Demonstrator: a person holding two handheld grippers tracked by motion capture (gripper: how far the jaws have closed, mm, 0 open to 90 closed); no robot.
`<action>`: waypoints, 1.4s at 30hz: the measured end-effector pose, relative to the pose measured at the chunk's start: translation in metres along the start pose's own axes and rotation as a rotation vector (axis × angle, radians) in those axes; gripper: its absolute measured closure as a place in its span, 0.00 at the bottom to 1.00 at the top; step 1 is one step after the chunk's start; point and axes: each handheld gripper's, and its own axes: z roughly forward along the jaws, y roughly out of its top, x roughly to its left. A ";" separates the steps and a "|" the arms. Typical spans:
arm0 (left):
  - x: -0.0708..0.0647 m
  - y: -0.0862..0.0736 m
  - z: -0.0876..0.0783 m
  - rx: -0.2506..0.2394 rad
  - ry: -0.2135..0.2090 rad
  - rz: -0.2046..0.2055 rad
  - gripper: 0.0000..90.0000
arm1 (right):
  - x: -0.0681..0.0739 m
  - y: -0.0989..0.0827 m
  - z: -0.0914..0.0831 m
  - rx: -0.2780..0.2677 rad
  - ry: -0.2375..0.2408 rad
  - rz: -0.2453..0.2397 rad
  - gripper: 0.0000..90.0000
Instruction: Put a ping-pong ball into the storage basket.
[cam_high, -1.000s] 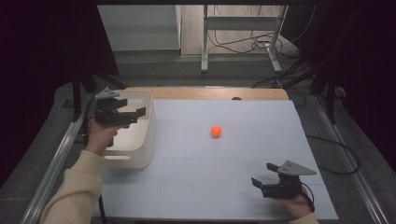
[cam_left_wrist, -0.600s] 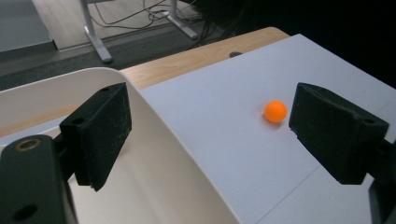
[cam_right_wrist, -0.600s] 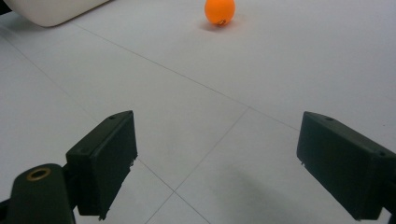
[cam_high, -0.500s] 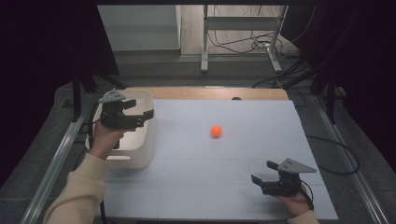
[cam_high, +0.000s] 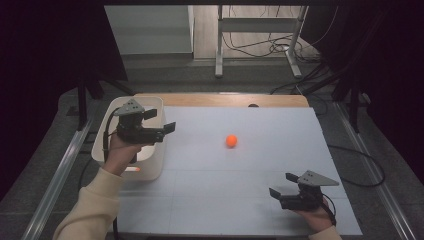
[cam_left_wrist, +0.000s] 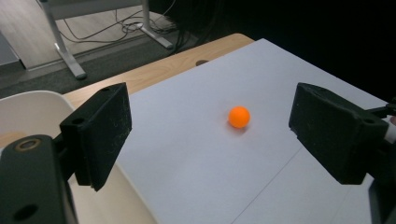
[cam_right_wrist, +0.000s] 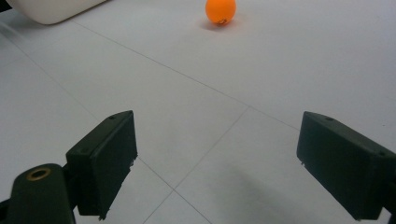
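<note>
The left gripper (cam_high: 162, 123), jaws wide and empty, has shifted from the bin (cam_high: 150, 165) toward the orange ball (cam_high: 231, 140).

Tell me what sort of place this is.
Likely a lab recording bench: a white table ringed by black curtains, cables on the floor behind, and just a ball and tub as props.

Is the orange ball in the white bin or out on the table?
Out. The ball rests on the white table, clear of the bin, with neither gripper touching it.
</note>
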 end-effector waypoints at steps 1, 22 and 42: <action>-0.002 0.000 0.001 0.001 -0.003 0.004 0.15 | 0.000 0.000 0.000 0.000 0.000 0.000 0.14; -0.029 0.007 0.017 0.000 -0.074 0.039 0.15 | 0.000 -0.002 -0.003 -0.005 0.000 0.001 0.14; -0.043 0.002 0.042 0.047 -0.121 0.049 0.15 | 0.000 -0.002 -0.002 -0.006 0.006 -0.003 0.14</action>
